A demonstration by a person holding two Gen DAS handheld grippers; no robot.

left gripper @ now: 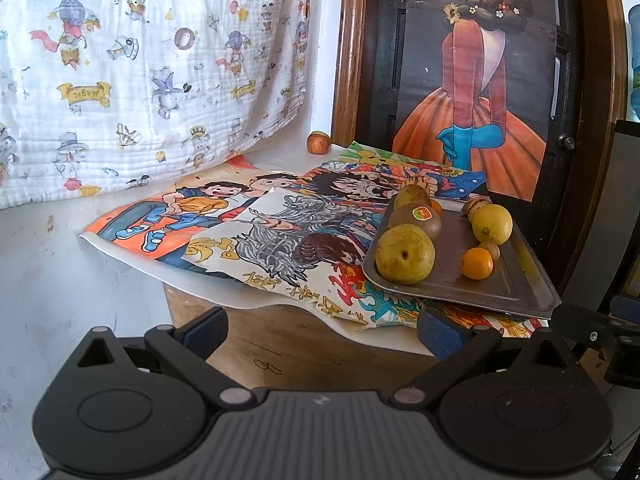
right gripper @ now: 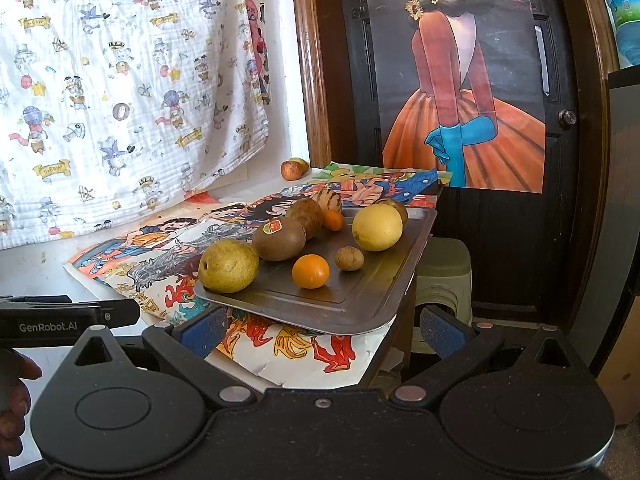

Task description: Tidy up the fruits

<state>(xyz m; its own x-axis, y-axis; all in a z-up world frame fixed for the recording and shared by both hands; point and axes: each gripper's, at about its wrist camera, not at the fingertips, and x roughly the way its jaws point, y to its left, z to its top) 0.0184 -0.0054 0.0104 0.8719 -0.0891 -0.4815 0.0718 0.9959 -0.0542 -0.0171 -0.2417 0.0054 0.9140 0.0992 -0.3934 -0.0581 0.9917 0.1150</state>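
The left claw [left gripper: 322, 330] is spread wide, its blue-padded fingers [left gripper: 204, 330] apart and holding nothing; it hangs over the bare wooden surface [left gripper: 288, 344] in front of the drawings, touching no fruit. The right claw [right gripper: 322, 326] is spread just as wide and also empty, with the near edge of the metal tray [right gripper: 360, 300] between and just beyond its fingertips; whether a pad touches the tray cannot be told.

From left to right in the right wrist view, a small red apple [right gripper: 291, 170] sits alone at the back by the wall, well apart from the tray. The colourful drawings [right gripper: 160, 248] cover the surface under the tray. On the tray, a green pear [right gripper: 229, 266] lies at the near left, touching a brown kiwi [right gripper: 279, 239] with a sticker. Behind the kiwi is a second brown fruit [right gripper: 306, 216]. A small orange [right gripper: 311, 271] sits in the middle front, a little brown fruit [right gripper: 349, 258] just beside it, and a yellow lemon [right gripper: 377, 227] lies further right.

At the far left edge of that view, a hand [right gripper: 16, 400] grips the other tool.
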